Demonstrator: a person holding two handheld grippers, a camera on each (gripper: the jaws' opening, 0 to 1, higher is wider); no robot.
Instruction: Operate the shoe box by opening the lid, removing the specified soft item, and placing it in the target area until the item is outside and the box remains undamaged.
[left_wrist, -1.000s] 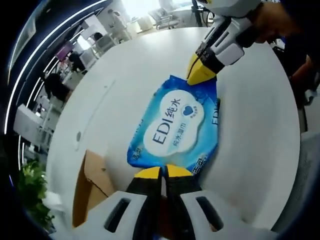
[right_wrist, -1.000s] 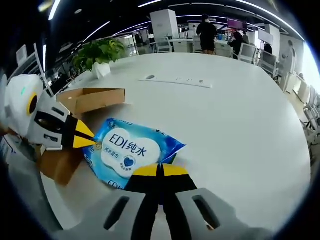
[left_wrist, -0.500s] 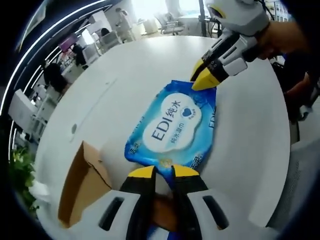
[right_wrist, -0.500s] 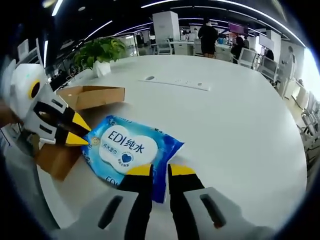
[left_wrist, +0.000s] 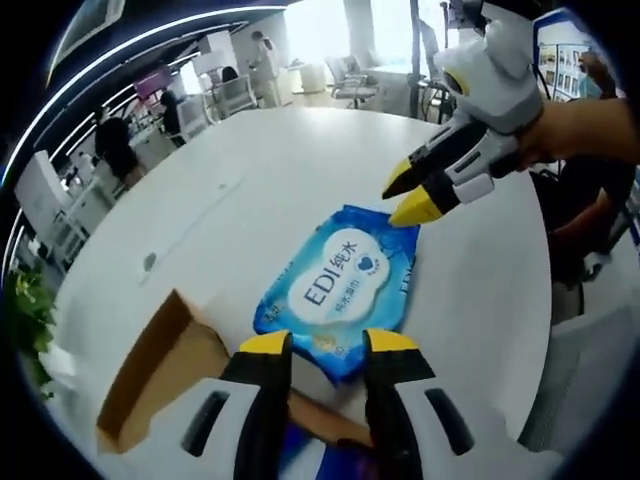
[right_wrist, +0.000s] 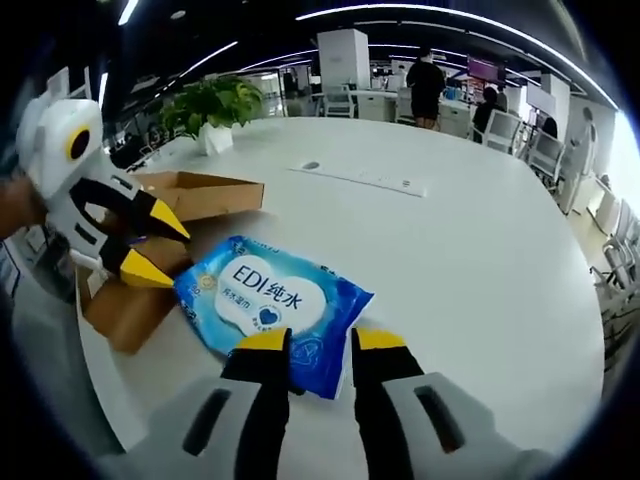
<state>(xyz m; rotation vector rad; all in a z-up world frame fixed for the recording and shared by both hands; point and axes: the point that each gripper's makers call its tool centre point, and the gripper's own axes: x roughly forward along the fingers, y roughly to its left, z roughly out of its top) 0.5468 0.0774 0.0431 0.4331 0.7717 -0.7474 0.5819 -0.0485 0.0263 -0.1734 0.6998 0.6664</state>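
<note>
A blue and white pack of wet wipes (left_wrist: 340, 285) (right_wrist: 268, 305) lies flat on the white table (left_wrist: 240, 200), beside the open cardboard shoe box (left_wrist: 150, 370) (right_wrist: 200, 190). My left gripper (left_wrist: 328, 345) stands open, its yellow tips either side of the pack's near edge. It also enters the right gripper view from the left, as the left gripper (right_wrist: 160, 248), open over the box's edge. My right gripper (right_wrist: 320, 342) is open astride the pack's opposite end. In the left gripper view the right gripper (left_wrist: 405, 198) hangs open just above the pack's far corner.
A potted plant (right_wrist: 210, 100) stands at the table's far edge behind the box. A socket strip (right_wrist: 360, 178) is set into the tabletop. A person's hand (left_wrist: 590, 130) holds the right gripper. Chairs, desks and people fill the room beyond.
Both grippers have gone from shut on the pack's ends to open and have drawn back a little. The pack now rests on the table.
</note>
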